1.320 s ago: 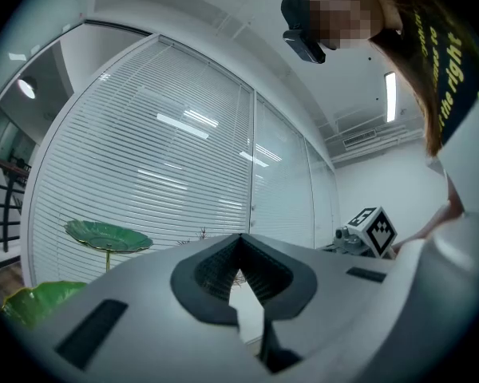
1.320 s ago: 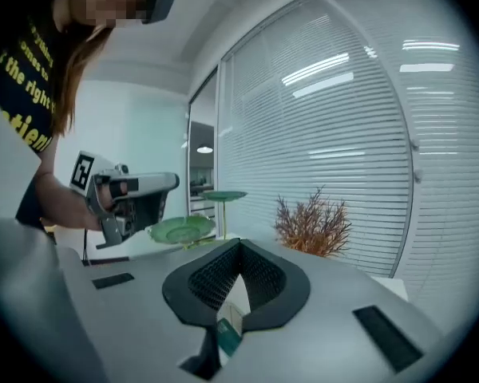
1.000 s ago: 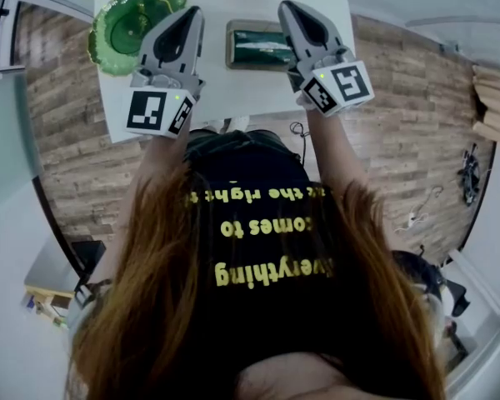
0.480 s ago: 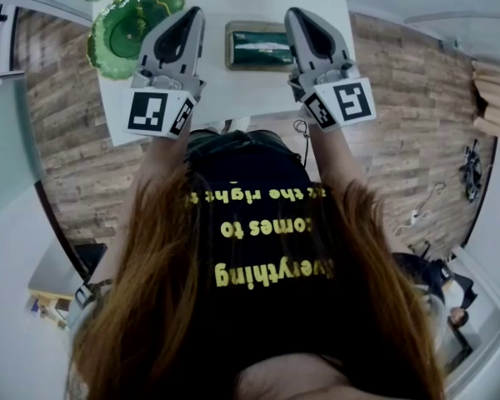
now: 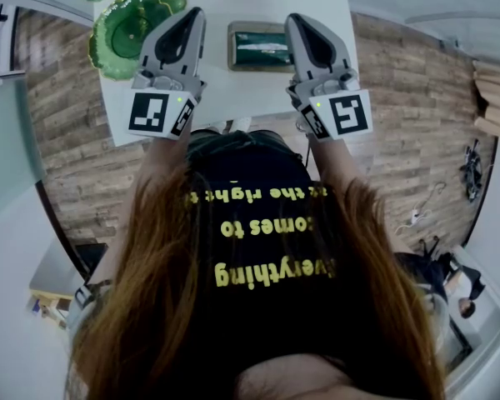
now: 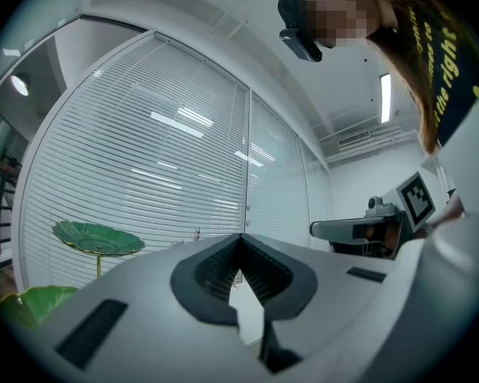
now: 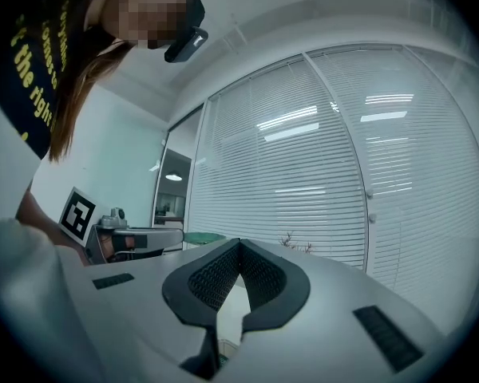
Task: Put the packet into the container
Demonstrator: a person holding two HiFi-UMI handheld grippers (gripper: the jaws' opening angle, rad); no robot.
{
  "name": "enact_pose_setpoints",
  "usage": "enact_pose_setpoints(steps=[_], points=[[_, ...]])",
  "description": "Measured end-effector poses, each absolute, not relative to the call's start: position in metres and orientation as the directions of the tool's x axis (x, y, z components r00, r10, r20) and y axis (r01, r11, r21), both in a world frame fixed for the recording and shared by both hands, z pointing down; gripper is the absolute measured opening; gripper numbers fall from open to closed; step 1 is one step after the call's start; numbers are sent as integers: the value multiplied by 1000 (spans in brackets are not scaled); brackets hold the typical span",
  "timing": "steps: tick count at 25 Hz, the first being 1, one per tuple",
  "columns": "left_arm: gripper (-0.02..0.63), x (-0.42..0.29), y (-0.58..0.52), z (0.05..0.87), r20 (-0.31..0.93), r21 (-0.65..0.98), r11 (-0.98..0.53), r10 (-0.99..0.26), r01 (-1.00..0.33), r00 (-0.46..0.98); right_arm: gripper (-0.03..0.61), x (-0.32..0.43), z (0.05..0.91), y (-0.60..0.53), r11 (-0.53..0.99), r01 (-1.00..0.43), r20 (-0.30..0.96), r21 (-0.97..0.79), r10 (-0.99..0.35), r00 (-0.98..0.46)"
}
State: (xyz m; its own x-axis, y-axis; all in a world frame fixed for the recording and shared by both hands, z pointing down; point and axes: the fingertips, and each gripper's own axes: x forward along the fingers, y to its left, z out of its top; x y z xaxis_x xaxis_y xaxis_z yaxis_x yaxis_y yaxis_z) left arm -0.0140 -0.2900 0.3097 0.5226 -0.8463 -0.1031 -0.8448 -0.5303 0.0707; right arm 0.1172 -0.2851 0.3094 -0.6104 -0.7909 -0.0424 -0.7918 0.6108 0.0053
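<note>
A dark green packet (image 5: 262,45) lies inside a shallow brown container (image 5: 232,47) on the white table (image 5: 225,90), in the head view. My left gripper (image 5: 193,13) hangs to the left of the container and my right gripper (image 5: 294,20) to its right, both raised above the table. In the left gripper view the left gripper (image 6: 241,237) has its jaws meeting at the tip with nothing between them. The right gripper view shows the right gripper (image 7: 239,242) shut the same way, also empty. Both gripper views face the window blinds, so neither shows the packet.
Green leaf-shaped dishes (image 5: 133,19) sit at the table's far left, close to my left gripper; one stands on a stem (image 6: 96,236). The table's near edge runs just in front of the person's dark shirt (image 5: 250,190). Wood-patterned floor surrounds the table.
The right gripper has drifted slightly toward the person and its marker cube has turned a little. The left gripper, packet and container have stayed put.
</note>
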Motion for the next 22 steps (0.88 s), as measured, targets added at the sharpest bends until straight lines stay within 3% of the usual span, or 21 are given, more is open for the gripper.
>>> enact_pose_setpoints(steps=[22], points=[[2, -24, -293, 311, -103, 76, -525, -850, -848, 517, 18, 120, 307, -290, 580, -815, -45, -17, -814, -578]])
